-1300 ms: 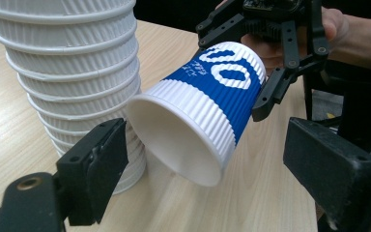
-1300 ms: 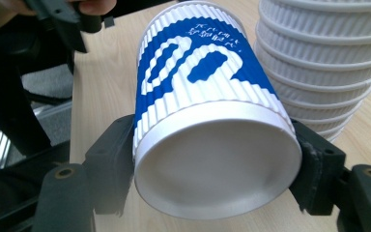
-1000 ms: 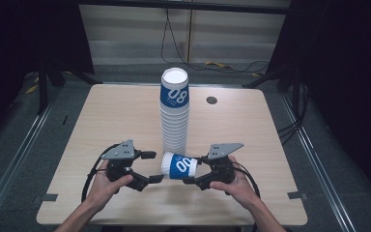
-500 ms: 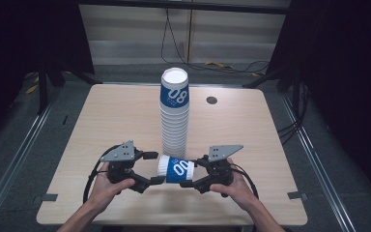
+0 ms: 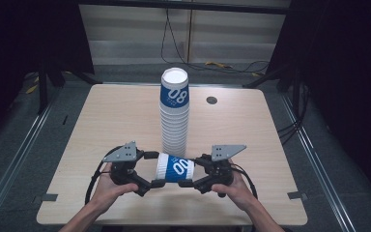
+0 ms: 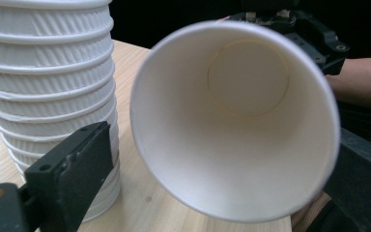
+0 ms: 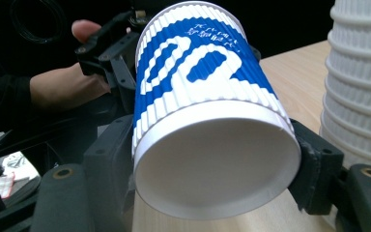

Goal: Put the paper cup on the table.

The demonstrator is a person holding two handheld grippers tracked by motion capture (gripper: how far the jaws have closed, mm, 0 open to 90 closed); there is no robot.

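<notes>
A: Where is the loose cup [image 5: 175, 168]?

B: It lies on its side between the two tools, near the front edge of the desk [image 5: 101, 116], just in front of the tall stack of cups [image 5: 174, 116]. Its open mouth faces the person's left.

A: Who holds it?

B: The right hand-held gripper [image 5: 189, 174] does. In the right gripper view its jaws press on either side of the cup's base end [image 7: 212, 125], clamped on the ribbed blue and white wall.

A: And the left hand-held gripper [image 5: 150, 170]?

B: Its jaws stand wide, one on each side of the cup's rim. In the left gripper view the white inside of the cup [image 6: 236, 121] faces the camera, and I cannot tell whether the jaws touch it.

A: Anything else on the desk?

B: A small dark round disc [image 5: 211, 100] lies to the right of the stack, near the far edge.
</notes>
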